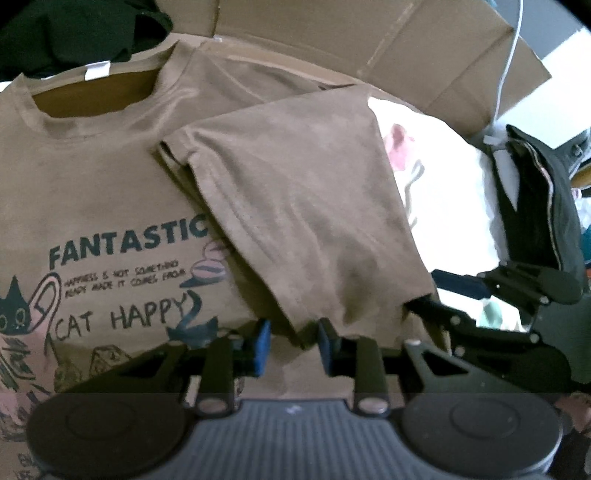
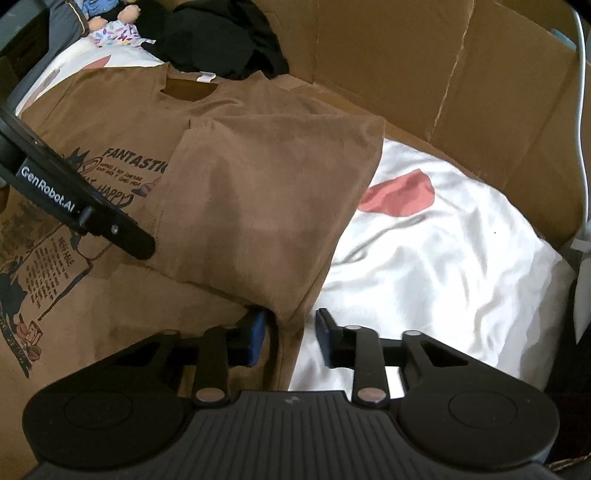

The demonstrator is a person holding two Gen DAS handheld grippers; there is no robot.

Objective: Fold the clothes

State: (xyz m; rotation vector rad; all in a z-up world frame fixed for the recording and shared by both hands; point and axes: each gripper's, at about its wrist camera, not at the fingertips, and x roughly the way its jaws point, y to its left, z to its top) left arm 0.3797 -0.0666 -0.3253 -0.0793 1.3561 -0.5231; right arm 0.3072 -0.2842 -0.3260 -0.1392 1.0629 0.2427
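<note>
Nearest the left wrist camera, the left gripper has its blue pads parted, with the lower corner of the folded-over brown cloth reaching down between them; whether the pads pinch it I cannot tell, since a gap shows on each side. The right gripper is likewise parted in its own view, its left pad touching or just beside the corner of the same fold and its right pad over the white sheet, so it grips nothing that can be seen. Largest of all is the brown T-shirt, lying flat with its printed front up (the words "FANTASTIC" and "CAT HAPPY" read clearly, with black cats drawn around them) and its collar towards the far side. Its sleeve side is folded inward over the chest, covering the end of the printed lettering. The shirt rests partly on the sheet, which is white with a red patch, and cardboard walls rise behind and to the right. A black garment lies crumpled beyond the collar, touching the shirt's top edge. A small doll in a spotted dress lies in the far left corner, near the black garment. A white cable hangs down against the cardboard.
</note>
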